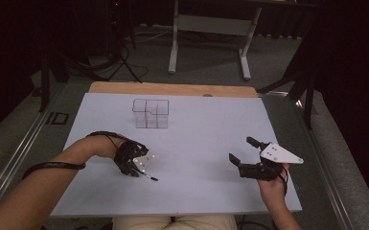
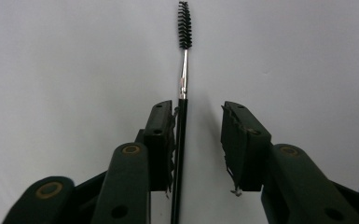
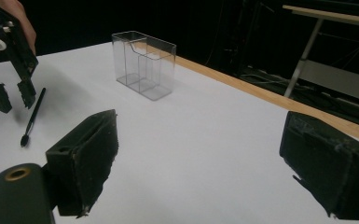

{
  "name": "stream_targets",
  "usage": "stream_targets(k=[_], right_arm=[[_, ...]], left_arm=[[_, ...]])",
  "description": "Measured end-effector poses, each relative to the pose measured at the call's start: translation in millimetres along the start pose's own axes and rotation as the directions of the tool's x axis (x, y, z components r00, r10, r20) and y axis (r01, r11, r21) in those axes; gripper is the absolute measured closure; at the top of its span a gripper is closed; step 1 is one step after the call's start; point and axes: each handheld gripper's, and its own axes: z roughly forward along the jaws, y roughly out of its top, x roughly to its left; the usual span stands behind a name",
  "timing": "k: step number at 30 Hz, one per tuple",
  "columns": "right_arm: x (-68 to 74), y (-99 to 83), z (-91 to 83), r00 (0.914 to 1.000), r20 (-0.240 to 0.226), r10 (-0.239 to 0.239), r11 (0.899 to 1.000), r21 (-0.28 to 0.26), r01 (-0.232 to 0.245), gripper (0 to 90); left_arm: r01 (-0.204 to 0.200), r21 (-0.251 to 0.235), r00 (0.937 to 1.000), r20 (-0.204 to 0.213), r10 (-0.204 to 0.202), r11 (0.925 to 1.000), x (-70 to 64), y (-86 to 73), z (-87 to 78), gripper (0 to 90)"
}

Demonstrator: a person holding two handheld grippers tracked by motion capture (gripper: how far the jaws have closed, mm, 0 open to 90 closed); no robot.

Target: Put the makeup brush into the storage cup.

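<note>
A thin black spoolie brush (image 2: 182, 116) lies on the white table, bristles (image 2: 184, 25) pointing away. My left gripper (image 2: 198, 112) stands open over its handle; the handle runs along the inner face of the left jaw, with a gap to the other jaw. From above, the left gripper (image 1: 139, 167) points down at the brush (image 1: 150, 178) at the front left. My right gripper (image 3: 200, 154) is open wide and holds nothing; it hovers at the front right (image 1: 242, 152). In the right gripper view the brush (image 3: 32, 114) lies under the left gripper (image 3: 9, 93).
A clear plastic organizer (image 1: 151, 114) with several compartments stands upright at the table's back middle, also in the right gripper view (image 3: 144, 65). A wooden strip (image 1: 172, 89) edges the table's far side. Beyond it stands a white desk frame (image 1: 211, 28) on grey floor.
</note>
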Motion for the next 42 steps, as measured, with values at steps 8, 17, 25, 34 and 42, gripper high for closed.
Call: stream_targets(k=[8,17,25,34,42], right_arm=[[-0.2,-0.5,0.0,1.0000,-0.003,0.005,1.000,0.006,-0.005,11.6],[-0.1,-0.7,0.6,0.9999,-0.010,0.005,1.000,0.010,-0.005,11.6],[0.4,-0.5,0.6,0.9999,-0.010,0.007,1.000,0.015,-0.006,11.6],[1.1,-0.3,-0.1,1.0000,-0.007,0.004,1.000,0.015,-0.004,11.6],[1.7,-0.1,-0.3,1.0000,-0.004,0.004,1.000,0.014,-0.004,11.5]], left_arm=[[0.008,0.016,0.9992,0.038,-0.009,0.9998,7.4,-0.6,11.8,70.8],[-0.006,0.025,0.9986,0.053,0.005,0.9997,10.4,0.4,22.1,73.0],[0.007,0.036,0.9961,0.088,-0.010,0.9993,12.2,1.5,23.1,82.1],[0.044,0.073,0.9941,0.096,-0.050,0.9963,17.2,7.6,19.3,86.3],[0.202,-0.053,0.9794,0.018,-0.201,0.9780,22.8,4.9,-17.0,86.3]])
